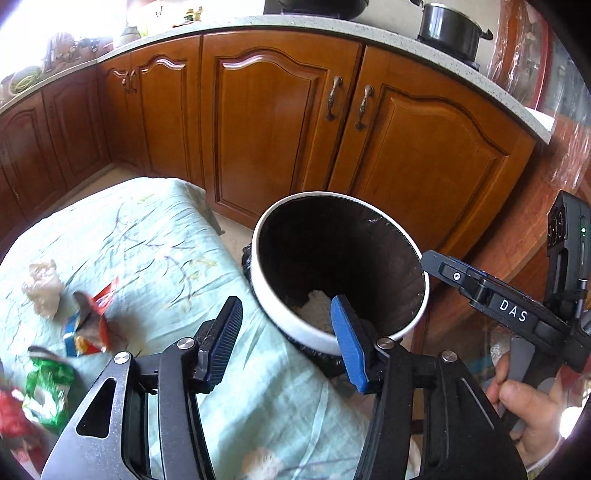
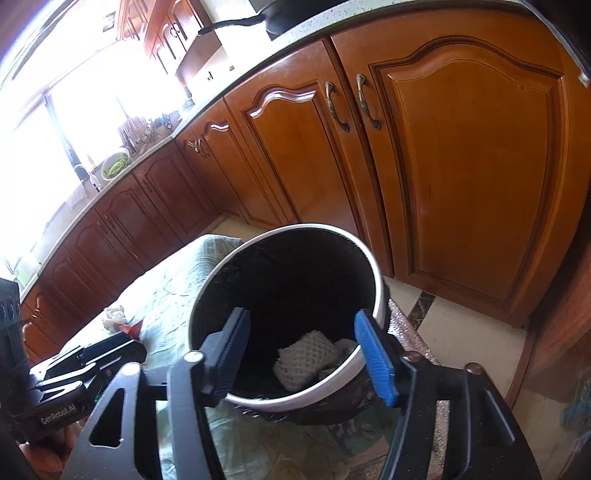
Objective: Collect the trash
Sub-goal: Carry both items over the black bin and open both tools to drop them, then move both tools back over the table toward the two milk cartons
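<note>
A white-rimmed bin [image 1: 266,306] with a black liner stands beside the cloth-covered table [image 1: 155,236]; it also shows in the right wrist view [image 2: 376,280]. White foam netting [image 2: 306,360] lies inside it, also seen in the left wrist view [image 1: 314,306]. My left gripper [image 1: 284,328] is open and empty over the table edge by the bin. My right gripper [image 2: 306,354] is open and empty above the bin's mouth. On the table lie a crumpled tissue [image 1: 44,288], a red and blue wrapper [image 1: 90,325] and a green wrapper [image 1: 48,387].
Wooden cabinets [image 1: 273,122] with a speckled countertop [image 1: 332,27] stand behind the bin. A black pot [image 1: 450,29] sits on the counter. A red item [image 1: 11,417] lies at the table's left edge. The right gripper's body [image 1: 517,314] shows at right.
</note>
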The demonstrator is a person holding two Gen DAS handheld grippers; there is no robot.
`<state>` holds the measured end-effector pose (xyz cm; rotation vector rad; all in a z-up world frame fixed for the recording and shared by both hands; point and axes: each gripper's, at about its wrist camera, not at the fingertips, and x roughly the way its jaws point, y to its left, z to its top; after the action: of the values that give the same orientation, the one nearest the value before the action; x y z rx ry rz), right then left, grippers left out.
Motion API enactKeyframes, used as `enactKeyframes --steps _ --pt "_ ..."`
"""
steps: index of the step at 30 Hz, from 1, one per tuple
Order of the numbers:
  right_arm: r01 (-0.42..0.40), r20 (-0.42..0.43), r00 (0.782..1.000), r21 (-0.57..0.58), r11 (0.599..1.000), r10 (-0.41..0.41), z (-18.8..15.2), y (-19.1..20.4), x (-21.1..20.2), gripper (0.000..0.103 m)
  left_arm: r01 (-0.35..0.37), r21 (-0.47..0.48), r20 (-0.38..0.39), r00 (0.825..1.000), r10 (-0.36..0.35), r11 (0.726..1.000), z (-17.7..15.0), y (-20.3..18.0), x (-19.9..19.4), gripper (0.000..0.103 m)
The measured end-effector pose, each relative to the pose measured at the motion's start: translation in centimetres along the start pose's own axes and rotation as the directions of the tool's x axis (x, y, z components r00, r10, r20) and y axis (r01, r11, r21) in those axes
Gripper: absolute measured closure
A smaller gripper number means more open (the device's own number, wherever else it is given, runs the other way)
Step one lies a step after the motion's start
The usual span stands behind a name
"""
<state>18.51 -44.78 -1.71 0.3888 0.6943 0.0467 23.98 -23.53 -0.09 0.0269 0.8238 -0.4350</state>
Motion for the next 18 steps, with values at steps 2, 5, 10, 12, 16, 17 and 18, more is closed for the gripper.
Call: enactKeyframes --steps 2,5,10,12,16,17,18 --pt "-0.03 0.01 0.999 0.012 0.999 0.03 -0.8 0.6 -0.5 0.021 -0.007 -0.013 0.014 1.0 0.008 1.0 -1.0 0.7 -1.2 0.051" --pt "-0.068 0.014 0.998 0.018 0.998 0.068 -2.3 1.9 -1.0 0.014 -0.021 -0.039 0.027 0.999 0.022 0.999 -2.6 2.1 -2.9 0.05" --pt "-0.122 -0.008 0.992 0.027 0.992 0.122 -4.7 4.1 -1.5 0.014 -0.038 -0.095 0.029 0.999 0.041 0.995 -5.4 4.8 -5.6 0.05" --pt "-0.142 -0.015 0.99 0.029 0.989 0.143 -5.6 5.1 -1.9 0.014 -0.045 -0.118 0.033 0.998 0.049 0.992 -6.6 6.0 -6.8 0.05" --pt "-0.174 -0.034 0.984 0.021 0.984 0.175 -7.0 7.0 -2.4 0.014 -0.064 -0.152 0.042 0.997 0.071 0.986 -8.1 8.1 -8.8 0.05" --pt "-0.181 -0.039 0.983 0.02 0.983 0.182 -7.3 7.5 -2.6 0.014 -0.071 -0.159 0.044 0.996 0.078 0.985 -8.3 8.6 -9.2 0.05" --pt "-0.188 -0.045 0.981 0.017 0.982 0.189 -7.8 8.0 -2.7 0.014 -0.077 -0.168 0.045 0.995 0.086 0.983 -8.8 9.0 -9.7 0.05"
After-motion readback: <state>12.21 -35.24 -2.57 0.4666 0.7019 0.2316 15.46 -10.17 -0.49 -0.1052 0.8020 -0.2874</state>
